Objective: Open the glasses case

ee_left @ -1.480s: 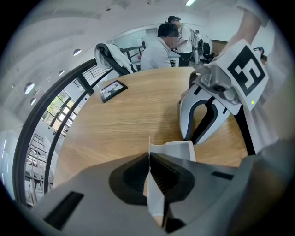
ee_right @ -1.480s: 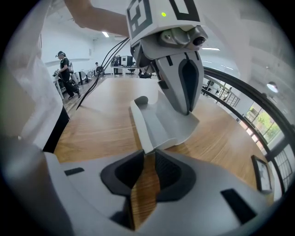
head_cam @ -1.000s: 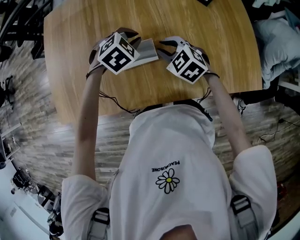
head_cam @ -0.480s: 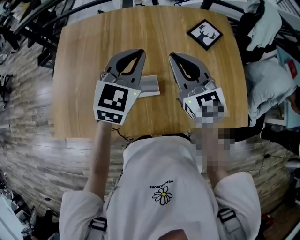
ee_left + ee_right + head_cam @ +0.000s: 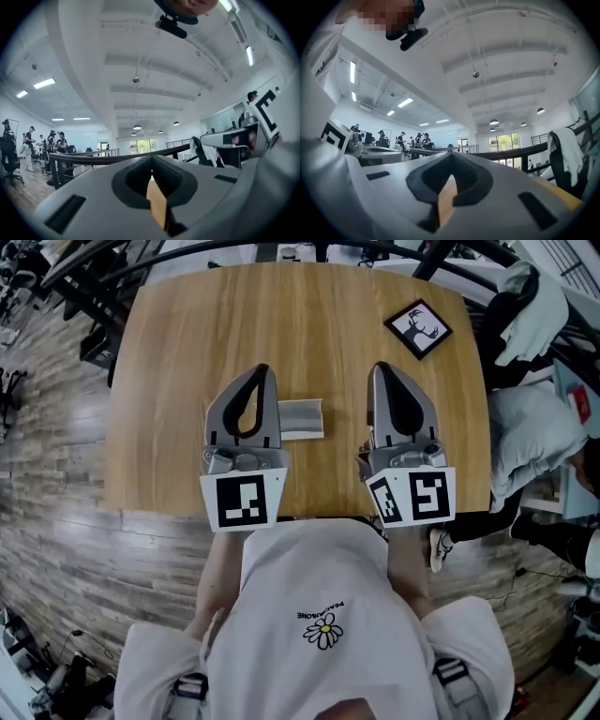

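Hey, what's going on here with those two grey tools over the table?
A person holds a left gripper and a right gripper over a wooden table, both shut and empty. The grey glasses case lies flat on the table between them, held by neither. Whether it has been opened, I cannot tell. A small deer picture sits near the far right edge.

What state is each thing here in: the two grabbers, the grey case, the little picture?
left gripper: shut, empty, over the table.
right gripper: shut, empty, over the table.
glasses case: flat on the table, no gripper touching it; open or closed unclear.
framed picture: lying flat near the table's far right corner.
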{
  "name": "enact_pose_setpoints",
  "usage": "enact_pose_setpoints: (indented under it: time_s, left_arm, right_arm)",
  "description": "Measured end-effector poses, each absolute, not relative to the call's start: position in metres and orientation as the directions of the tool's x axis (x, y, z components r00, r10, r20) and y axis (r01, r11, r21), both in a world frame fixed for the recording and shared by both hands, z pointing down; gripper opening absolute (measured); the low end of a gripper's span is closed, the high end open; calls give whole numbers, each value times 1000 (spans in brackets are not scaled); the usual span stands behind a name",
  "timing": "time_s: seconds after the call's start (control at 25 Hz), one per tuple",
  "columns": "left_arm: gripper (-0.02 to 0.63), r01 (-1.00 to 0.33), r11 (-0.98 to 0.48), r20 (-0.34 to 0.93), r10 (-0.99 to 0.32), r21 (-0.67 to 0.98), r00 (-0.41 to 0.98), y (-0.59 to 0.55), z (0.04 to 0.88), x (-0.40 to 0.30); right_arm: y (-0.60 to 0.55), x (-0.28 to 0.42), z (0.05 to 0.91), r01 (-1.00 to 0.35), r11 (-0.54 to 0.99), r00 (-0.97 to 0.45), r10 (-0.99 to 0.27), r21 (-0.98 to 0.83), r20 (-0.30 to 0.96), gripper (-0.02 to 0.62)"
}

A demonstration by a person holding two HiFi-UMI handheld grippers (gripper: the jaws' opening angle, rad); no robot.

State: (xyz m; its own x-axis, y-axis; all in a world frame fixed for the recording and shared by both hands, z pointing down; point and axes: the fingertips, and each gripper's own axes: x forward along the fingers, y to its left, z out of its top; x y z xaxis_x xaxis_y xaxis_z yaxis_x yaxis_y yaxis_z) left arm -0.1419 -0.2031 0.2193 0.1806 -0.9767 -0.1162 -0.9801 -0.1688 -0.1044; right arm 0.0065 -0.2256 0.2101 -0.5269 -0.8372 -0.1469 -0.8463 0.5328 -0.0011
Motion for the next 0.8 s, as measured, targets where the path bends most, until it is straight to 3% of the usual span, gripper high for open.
enact_pose_setpoints:
  time_s: [0.8]
  left_arm:
    - [15, -984, -170, -94, -980, -49, 174, -203, 221, -151]
  right_arm:
    - [-217, -11, 226, -822, 566, -570, -818, 67, -80, 5]
